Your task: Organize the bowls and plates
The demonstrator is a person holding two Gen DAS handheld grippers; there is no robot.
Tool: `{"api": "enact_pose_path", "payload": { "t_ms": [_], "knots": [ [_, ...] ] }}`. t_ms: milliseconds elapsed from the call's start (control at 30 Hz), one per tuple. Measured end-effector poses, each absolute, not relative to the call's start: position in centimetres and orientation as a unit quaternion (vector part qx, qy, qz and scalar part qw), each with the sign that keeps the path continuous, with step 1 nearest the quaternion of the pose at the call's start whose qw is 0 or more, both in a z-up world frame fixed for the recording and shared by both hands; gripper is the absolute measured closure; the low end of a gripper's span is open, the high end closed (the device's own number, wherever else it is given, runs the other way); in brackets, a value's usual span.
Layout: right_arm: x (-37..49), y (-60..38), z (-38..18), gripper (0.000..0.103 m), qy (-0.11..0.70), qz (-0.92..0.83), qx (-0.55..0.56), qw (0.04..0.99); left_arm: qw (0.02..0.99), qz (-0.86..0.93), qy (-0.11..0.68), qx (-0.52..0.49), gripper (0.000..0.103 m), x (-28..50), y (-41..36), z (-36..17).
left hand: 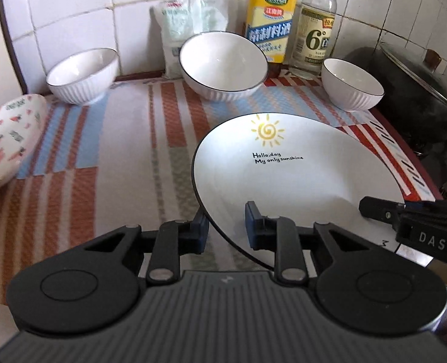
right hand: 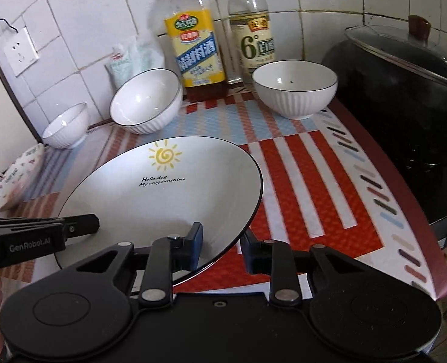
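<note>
Both tongs, left (left hand: pixel 227 229) and right (right hand: pixel 220 249), gape (fingers apart).

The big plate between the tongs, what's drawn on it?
A yellow swirl sun over black lettering on the white plate; clearest in the left wrist view.

Counted on the mat: three bowls (left hand: pixel 82 75) (left hand: pixel 223 65) (left hand: pixel 352 83), two plates (left hand: pixel 296 178) (left hand: pixel 7 139), two bottles (left hand: pixel 270 21) (left hand: pixel 315 30), one bag (left hand: pixel 187 21), one lidded pot (left hand: pixel 417 87), two grippers (left hand: pixel 226 230) (right hand: pixel 221 249).

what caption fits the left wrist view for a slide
Both grippers, left gripper and right gripper, straddle the sun plate rim, three white bowls behind.
</note>
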State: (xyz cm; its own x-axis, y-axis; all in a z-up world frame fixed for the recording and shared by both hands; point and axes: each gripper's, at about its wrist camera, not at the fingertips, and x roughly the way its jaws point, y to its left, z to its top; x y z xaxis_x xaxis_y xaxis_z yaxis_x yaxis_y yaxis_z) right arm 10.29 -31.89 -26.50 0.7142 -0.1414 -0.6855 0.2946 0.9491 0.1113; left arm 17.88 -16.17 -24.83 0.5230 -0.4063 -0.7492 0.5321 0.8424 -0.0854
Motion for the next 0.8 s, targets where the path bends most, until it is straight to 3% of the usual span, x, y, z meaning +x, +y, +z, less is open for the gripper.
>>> {"api": "enact_pose_path", "payload": {
  "t_ms": [467,800],
  "knots": [
    [13.8,-24.7,-26.0,0.071,0.341,-0.039,0.058,0.937,0.892,-0.2,0.402,0.04,0.08,18.5,-7.5,-23.1],
    [16.8,-22.6,-27.4,0.071,0.334,-0.029,0.035,0.941,0.868,-0.218,0.446,0.019,0.08,21.9,-4.8,-24.1]
  ]
}}
